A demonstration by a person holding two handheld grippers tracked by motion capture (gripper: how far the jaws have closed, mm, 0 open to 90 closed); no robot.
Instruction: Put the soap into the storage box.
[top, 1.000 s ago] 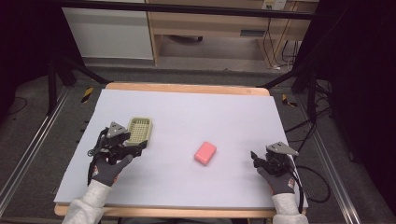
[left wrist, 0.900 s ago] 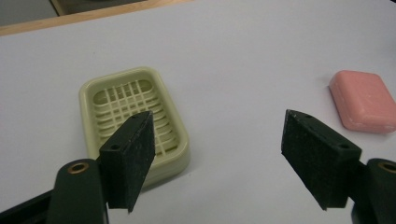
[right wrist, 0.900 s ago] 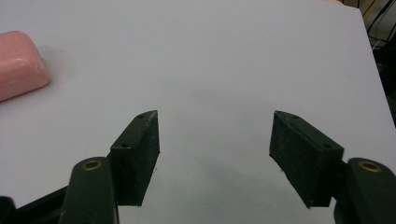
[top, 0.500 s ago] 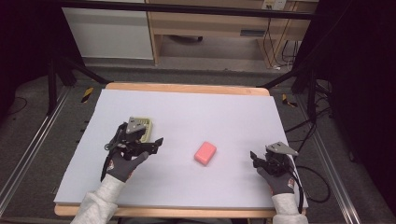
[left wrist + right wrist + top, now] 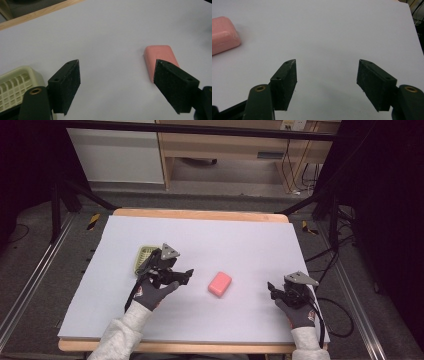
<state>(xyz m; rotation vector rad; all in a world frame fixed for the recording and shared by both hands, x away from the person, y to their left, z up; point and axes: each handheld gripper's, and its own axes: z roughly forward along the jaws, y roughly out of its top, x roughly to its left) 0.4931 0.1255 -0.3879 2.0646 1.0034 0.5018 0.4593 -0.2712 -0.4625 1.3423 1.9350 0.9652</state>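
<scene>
While both pairs of tongs stand spread and empty, the risk lies in how the left one meets the soap. Nearest the person, the right gripper (image 5: pixel 272 289) rests low on the white table (image 5: pixel 240 235) near its right edge, jaws wide apart with nothing between them, well apart from the soap. The left gripper (image 5: pixel 186 275) is farther in, to the left of the middle; its jaws have just been opening and hold nothing, only bare table showing between them in the left gripper view. The pink soap (image 5: pixel 220 284) lies flat near the middle of the table, between the two grippers and nearer the left one; in the left gripper view the soap (image 5: pixel 160 57) sits off to one side, partly behind one jaw, not centred in the gap. Judging from that, a straight advance would likely strike the bar with that jaw and push it across the smooth top instead of straddling it. A rounded, slick bar could also squirt out if pinched near a corner or off its long sides. Behind the left hand the cream basket (image 5: pixel 144 257) lies just beside the gripper, so a careless swing back could knock it. Farther off stands a wooden cabinet (image 5: pixel 225 145).
</scene>
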